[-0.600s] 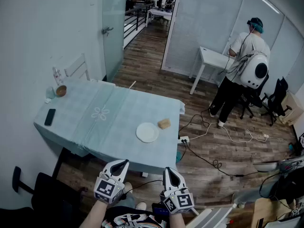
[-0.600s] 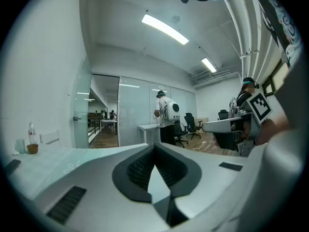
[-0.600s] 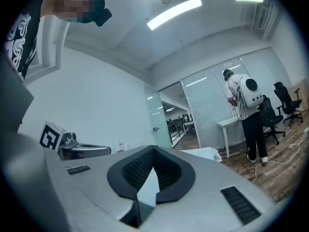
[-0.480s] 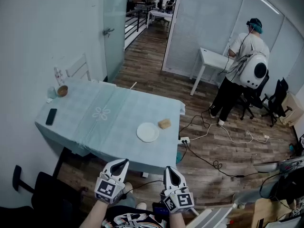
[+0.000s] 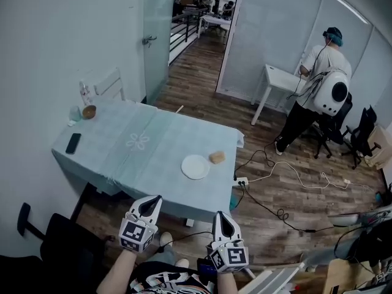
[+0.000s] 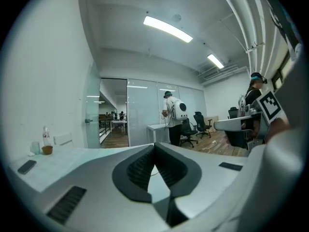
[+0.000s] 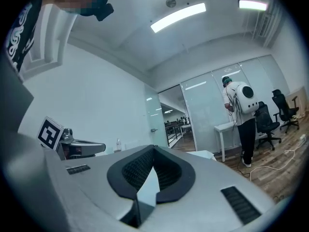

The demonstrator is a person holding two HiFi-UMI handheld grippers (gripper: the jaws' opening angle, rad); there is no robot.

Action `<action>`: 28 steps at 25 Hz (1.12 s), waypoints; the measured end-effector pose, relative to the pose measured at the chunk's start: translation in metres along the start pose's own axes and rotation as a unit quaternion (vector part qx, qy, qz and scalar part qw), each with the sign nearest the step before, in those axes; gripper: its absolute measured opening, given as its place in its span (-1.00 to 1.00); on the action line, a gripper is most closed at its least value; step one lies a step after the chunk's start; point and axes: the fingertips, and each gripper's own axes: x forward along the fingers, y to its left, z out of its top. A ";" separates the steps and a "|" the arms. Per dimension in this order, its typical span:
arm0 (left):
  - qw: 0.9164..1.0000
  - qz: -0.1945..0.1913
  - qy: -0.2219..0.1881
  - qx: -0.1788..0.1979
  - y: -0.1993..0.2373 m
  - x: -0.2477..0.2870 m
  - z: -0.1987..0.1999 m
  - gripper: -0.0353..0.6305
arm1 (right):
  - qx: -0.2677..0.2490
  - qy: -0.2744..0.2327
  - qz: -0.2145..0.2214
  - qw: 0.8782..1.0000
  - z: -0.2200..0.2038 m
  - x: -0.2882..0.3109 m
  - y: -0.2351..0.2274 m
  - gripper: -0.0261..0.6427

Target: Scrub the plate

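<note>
Table (image 5: 116, 161) with pale green cloth: the white plate (image 5: 195, 166) lies near its right edge, a sponge (image 5: 215, 157) just beside it. Left gripper (image 5: 152, 204) and right gripper (image 5: 221, 219) hover short of the table, jaws closed, empty

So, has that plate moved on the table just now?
No. The plate sits as before, just left of the sponge by the table's near right corner; only the head view shifted.

No legible text, label, brand or number anywhere.
</note>
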 end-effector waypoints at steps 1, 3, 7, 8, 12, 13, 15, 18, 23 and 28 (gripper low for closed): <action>1.000 0.001 0.000 -0.015 0.001 0.001 -0.003 -0.85 | -0.001 0.003 -0.007 1.000 -0.001 -0.001 -0.002 -0.96; 0.999 -0.003 0.002 -0.043 -0.002 0.004 -0.010 -0.85 | 0.000 0.008 -0.021 1.000 -0.001 -0.003 -0.008 -0.96; 0.999 0.012 0.006 -0.048 -0.003 0.007 -0.015 -0.84 | -0.013 -0.004 -0.042 0.999 0.005 -0.005 -0.017 -0.96; 0.999 0.019 0.004 -0.044 -0.002 0.006 -0.013 -0.84 | -0.020 -0.008 -0.046 0.999 0.007 -0.005 -0.017 -0.96; 0.999 0.028 -0.008 -0.013 -0.001 0.004 -0.004 -0.84 | -0.029 -0.014 -0.050 0.998 0.011 -0.001 -0.019 -0.96; 1.000 0.029 -0.010 -0.008 -0.001 0.007 -0.001 -0.84 | -0.030 -0.014 -0.050 0.998 0.011 0.001 -0.020 -0.96; 0.999 0.029 -0.021 -0.002 -0.001 0.012 0.008 -0.84 | -0.030 -0.013 -0.051 0.998 0.012 0.004 -0.024 -0.96; 0.999 0.022 -0.043 -0.001 0.000 0.019 0.019 -0.85 | -0.036 -0.006 -0.049 0.998 0.010 0.011 -0.027 -0.96; 0.999 0.023 -0.034 -0.010 0.016 0.047 0.018 -0.85 | -0.071 0.027 -0.074 0.994 0.002 0.037 -0.043 -0.96; 1.000 0.015 -0.027 -0.005 0.032 0.087 0.017 -0.85 | -0.103 0.037 -0.088 0.990 0.001 0.078 -0.059 -0.96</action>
